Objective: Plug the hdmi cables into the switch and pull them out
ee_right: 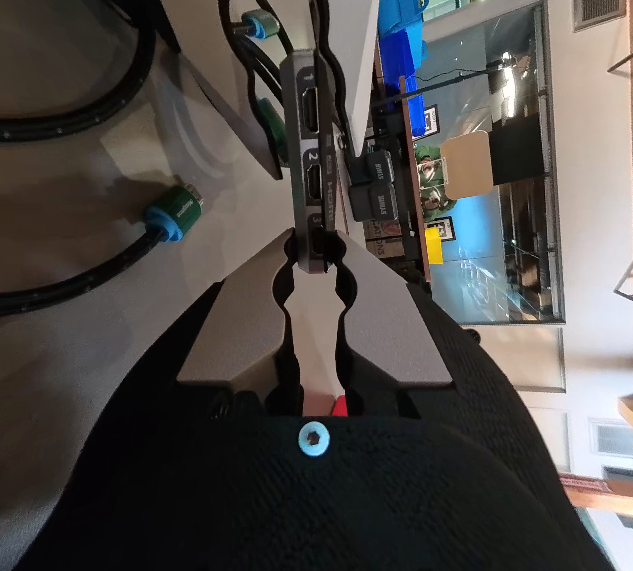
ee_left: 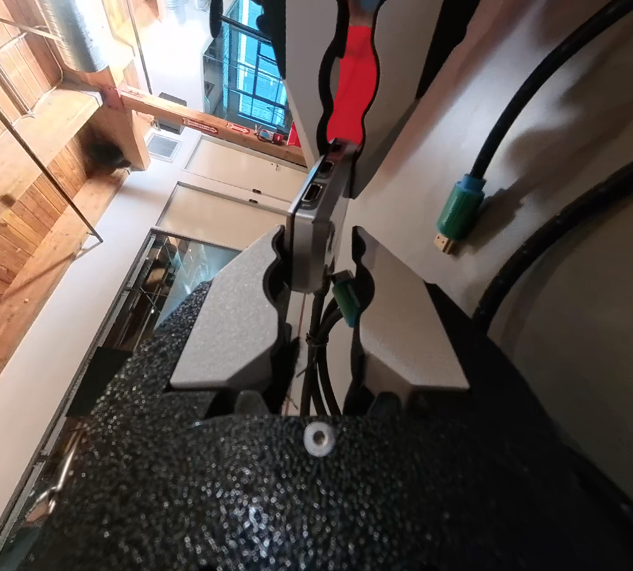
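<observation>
Switch (ee_right: pixel 310 157) clamped endwise between right gripper (ee_right: pixel 313 251) and left gripper (ee_left: pixel 317 247).

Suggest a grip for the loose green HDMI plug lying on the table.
Probably pinch the green HDMI plug across its ribbed green body, coming from above. It lies flat on the table, gold tip free, and the stiff black cable trails behind.

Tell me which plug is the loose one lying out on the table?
Start at the grey switch held between both grippers. Off to its side on the pale table, a green plug with a blue collar lies alone, its tip bare and touching nothing.
</observation>
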Tool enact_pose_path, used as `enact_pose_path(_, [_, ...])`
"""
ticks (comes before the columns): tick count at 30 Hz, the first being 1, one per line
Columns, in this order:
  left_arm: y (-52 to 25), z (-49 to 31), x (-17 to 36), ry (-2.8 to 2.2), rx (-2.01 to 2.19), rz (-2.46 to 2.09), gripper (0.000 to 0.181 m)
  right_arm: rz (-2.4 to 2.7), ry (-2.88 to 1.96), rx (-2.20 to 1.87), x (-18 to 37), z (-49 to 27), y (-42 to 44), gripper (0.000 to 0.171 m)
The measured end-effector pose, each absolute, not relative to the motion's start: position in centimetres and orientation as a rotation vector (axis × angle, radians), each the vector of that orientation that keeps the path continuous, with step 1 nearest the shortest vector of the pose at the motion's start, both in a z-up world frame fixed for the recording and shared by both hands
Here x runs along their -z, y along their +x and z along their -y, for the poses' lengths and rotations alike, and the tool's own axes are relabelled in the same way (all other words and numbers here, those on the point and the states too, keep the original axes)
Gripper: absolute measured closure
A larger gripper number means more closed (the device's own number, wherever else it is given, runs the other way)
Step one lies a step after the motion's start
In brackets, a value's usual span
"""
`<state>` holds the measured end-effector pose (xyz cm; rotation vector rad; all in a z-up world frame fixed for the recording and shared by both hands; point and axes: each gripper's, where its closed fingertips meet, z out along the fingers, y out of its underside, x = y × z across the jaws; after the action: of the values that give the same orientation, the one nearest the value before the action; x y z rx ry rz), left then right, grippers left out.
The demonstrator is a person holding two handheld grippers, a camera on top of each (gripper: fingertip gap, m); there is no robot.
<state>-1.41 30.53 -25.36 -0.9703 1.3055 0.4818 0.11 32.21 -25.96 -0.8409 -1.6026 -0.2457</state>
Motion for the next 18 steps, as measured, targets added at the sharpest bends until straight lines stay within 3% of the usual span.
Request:
enact_pose_path(4, [-1.6,-30.8,25.8,-1.017,-0.499,-1.345,0.162,1.601,-0.846,0.263,26.1,-32.5,0.2,0.153])
enact_pose_path(11, [-4.4,-32.2,21.6,-1.069,-0.565,-1.05,0.163,1.332,-1.151,-0.024,24.4,-34.9,1.9,0.132])
enact_pose_path(18, [-11.1,-34.1,19.9,-1.206,-0.483,-0.705,0.163,1.423,-1.498,-0.498,28.3,-32.7,0.8,0.135])
